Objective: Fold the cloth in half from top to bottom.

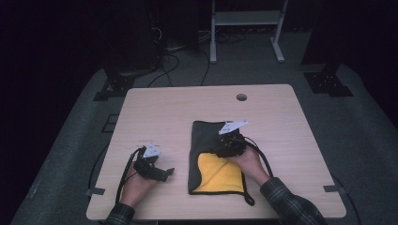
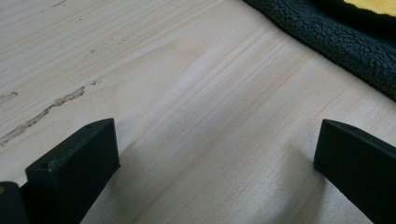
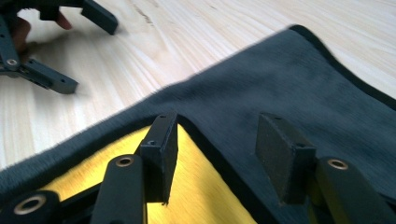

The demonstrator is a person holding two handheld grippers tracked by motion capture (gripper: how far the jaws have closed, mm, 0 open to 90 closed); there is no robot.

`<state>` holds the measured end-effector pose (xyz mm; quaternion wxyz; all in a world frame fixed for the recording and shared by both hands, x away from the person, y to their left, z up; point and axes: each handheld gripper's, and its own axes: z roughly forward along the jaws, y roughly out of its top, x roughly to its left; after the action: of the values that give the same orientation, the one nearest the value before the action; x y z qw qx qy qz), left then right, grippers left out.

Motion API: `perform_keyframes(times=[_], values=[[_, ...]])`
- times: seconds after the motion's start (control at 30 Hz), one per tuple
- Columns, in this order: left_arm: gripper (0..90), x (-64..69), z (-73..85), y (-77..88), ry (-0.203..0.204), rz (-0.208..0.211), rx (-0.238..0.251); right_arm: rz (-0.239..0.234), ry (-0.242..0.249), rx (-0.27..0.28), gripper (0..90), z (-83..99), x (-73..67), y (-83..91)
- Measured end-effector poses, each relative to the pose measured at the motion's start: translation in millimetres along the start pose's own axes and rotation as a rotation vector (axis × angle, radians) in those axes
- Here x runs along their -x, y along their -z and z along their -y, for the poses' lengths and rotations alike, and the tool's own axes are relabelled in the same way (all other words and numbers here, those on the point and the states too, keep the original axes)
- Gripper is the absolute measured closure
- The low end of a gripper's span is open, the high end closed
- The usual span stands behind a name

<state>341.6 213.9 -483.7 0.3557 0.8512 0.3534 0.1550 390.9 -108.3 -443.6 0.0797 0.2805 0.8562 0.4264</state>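
Note:
A dark grey cloth (image 1: pixel 206 136) with a yellow inner side (image 1: pixel 218 176) lies on the wooden table (image 1: pixel 178 108), its near part folded back so the yellow shows. My right gripper (image 1: pixel 220 148) hovers over the fold's edge, pointing left. In the right gripper view its jaws (image 3: pixel 217 140) stand open above the dark cloth (image 3: pixel 289 79) and the yellow corner (image 3: pixel 196 186), with nothing pinched. My left gripper (image 1: pixel 163 174) rests open on bare wood left of the cloth, aimed at it. In the left gripper view (image 2: pixel 215 154) the cloth's edge (image 2: pixel 345 42) lies ahead.
A round cable hole (image 1: pixel 241 97) sits near the table's far edge. Black cables trail from both grippers toward the near edge. Beyond the table are a dark floor, loose cables and a white stand's legs (image 1: pixel 246 28). The other gripper (image 3: pixel 91 56) shows far left in the right gripper view.

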Motion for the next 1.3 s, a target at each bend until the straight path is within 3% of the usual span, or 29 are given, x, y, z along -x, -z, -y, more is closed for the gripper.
perform_keyframes(times=[0.17,0.47,0.57,0.97,1.3], values=[[0.0,-0.2,0.0,0.2,-0.003,0.001,-0.003,-0.031,0.027,-0.021,54.3,-5.7,-8.6,-18.8],[0.0,-0.3,-0.1,0.2,-0.005,-0.001,-0.002,-0.060,0.037,-0.055,60.4,-7.7,-11.6,-44.7],[0.0,-0.3,0.0,0.2,-0.005,-0.001,-0.002,-0.056,0.067,-0.085,62.6,-5.7,-16.0,-50.0],[0.0,-0.4,-0.1,0.2,-0.005,-0.001,-0.002,-0.046,0.106,-0.089,83.7,-0.4,-20.7,-48.2],[0.0,-0.3,0.0,0.2,-0.003,0.001,-0.003,-0.074,0.074,-0.048,84.6,-4.4,-16.9,-33.8]])
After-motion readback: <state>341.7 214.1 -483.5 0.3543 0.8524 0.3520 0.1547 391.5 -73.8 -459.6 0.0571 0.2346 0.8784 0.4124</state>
